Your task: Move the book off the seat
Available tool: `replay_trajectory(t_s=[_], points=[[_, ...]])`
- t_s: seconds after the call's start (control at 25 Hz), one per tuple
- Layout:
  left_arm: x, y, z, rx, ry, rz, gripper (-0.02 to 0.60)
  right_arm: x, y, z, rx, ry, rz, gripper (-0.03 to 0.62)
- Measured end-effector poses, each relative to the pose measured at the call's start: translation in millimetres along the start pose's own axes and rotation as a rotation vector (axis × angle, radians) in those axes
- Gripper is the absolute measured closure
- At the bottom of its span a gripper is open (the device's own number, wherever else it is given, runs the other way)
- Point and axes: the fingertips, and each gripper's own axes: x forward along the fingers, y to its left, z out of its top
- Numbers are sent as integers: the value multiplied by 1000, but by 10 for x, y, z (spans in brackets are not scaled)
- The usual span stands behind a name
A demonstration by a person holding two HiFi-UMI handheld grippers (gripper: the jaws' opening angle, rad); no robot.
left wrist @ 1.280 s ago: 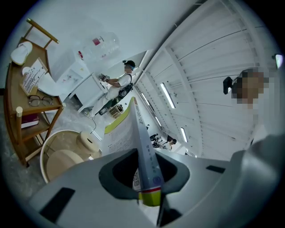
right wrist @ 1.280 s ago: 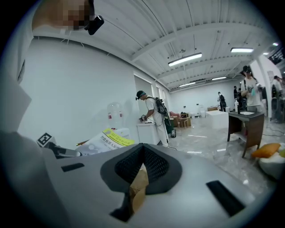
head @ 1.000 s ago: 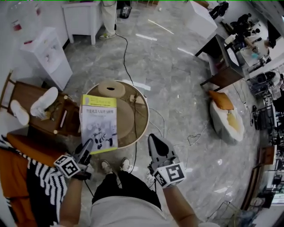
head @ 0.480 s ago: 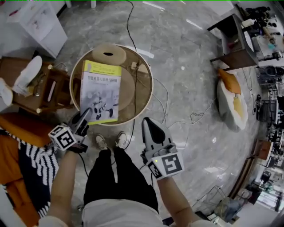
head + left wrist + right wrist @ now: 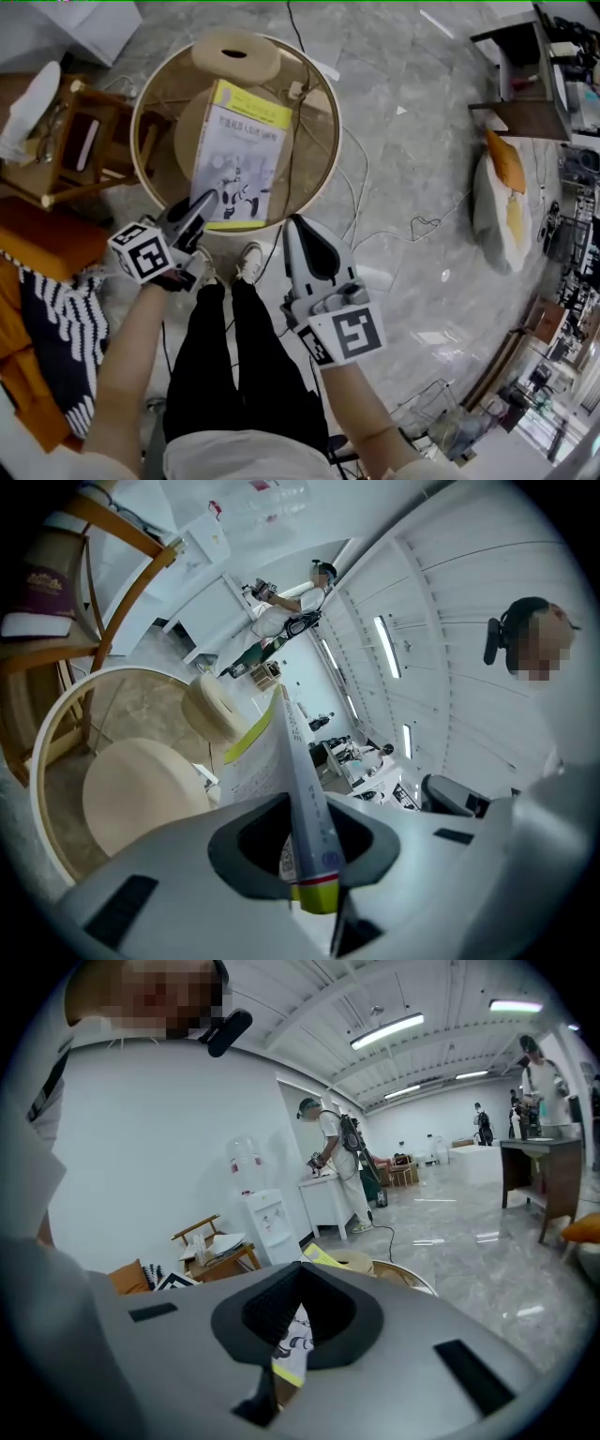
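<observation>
My left gripper point(image 5: 208, 202) is shut on the near edge of the book point(image 5: 239, 155), which has a yellow and white cover with a robot picture. In the left gripper view the book point(image 5: 302, 771) stands edge-on between the jaws of the left gripper point(image 5: 314, 878), raised over a round beige seat point(image 5: 141, 785). The book hangs over the round wood-rimmed table point(image 5: 142, 112). My right gripper point(image 5: 296, 228) is to the right of the book, over the floor, shut with nothing in it. Through the right gripper's point(image 5: 281, 1358) jaws a corner of the book point(image 5: 295, 1335) shows.
A second beige stool point(image 5: 236, 56) sits at the table's far side. A wooden chair point(image 5: 66, 155) stands to the left, with an orange and striped cushion point(image 5: 47, 281) below it. Floor cushions point(image 5: 506, 202) lie to the right. A cable point(image 5: 356, 187) trails over the marble floor.
Both grippers have sunk lower and show closer to the table. The book stays in the left gripper and its far end now leans to the right.
</observation>
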Motion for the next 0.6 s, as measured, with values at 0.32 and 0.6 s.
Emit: replay_trajectory(t_s=[0.32,0.6], points=[[423,-4,-129,-27,11,-44,499,67,-185,-199,14,29,2,574],[629,356,-225,-65,14,-42,499,104,-326,-252,4,53,-4,574]])
